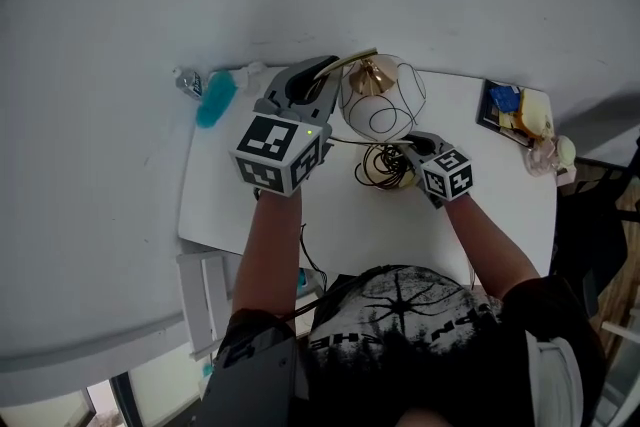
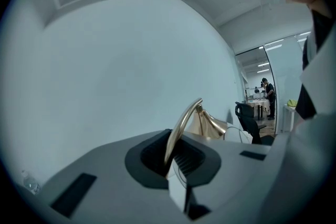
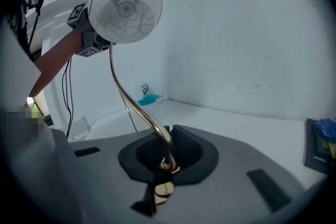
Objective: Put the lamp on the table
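The lamp has a round white globe shade (image 1: 378, 101) with swirl lines and a curved brass stem (image 3: 137, 107). It hangs over the white table (image 1: 470, 245). My left gripper (image 1: 322, 75) is shut on the upper part of the brass stem (image 2: 181, 126), next to the brass cone under the shade. My right gripper (image 1: 408, 151) is shut on the lower end of the stem, by the base. In the right gripper view the shade (image 3: 125, 7) stands high above the jaws. The lamp's black cable (image 1: 378, 165) lies coiled below the shade.
A turquoise object (image 1: 215, 99) lies at the table's far left corner against the wall. A dark tray with blue and yellow items (image 1: 512, 111) sits at the right edge. A white unit (image 1: 205, 293) stands beside the table's near left corner.
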Motion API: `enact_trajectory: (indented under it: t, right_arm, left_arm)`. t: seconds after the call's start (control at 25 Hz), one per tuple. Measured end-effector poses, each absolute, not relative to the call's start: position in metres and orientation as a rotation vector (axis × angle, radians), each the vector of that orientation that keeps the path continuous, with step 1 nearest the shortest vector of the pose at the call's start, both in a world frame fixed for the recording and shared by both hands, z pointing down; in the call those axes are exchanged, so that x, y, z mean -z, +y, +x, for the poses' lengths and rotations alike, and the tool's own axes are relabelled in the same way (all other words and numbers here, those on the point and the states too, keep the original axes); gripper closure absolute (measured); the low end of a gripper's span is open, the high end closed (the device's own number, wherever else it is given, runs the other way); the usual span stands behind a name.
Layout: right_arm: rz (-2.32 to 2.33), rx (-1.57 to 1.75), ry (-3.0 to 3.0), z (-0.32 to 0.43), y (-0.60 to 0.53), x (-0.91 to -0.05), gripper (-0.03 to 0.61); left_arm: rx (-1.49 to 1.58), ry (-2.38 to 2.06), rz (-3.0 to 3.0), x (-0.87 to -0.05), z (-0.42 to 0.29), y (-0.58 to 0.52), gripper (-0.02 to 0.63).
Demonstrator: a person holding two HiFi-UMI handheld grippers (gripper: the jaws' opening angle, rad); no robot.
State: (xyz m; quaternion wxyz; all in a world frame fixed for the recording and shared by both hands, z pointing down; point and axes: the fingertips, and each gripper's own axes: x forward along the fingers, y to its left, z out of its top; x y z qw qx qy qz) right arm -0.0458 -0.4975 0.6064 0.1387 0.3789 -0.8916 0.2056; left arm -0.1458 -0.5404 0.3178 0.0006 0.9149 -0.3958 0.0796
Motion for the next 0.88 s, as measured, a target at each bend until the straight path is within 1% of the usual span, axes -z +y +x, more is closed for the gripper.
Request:
enact_trajectory:
  t: [0.88]
  right_arm:
    - [1.101,-0.573,-2.593,-0.098,-0.635,-0.627,0.557]
  left_arm:
    - [-0.321,-1.319,2.891,-0.329,-0.182,-0.662,0.597]
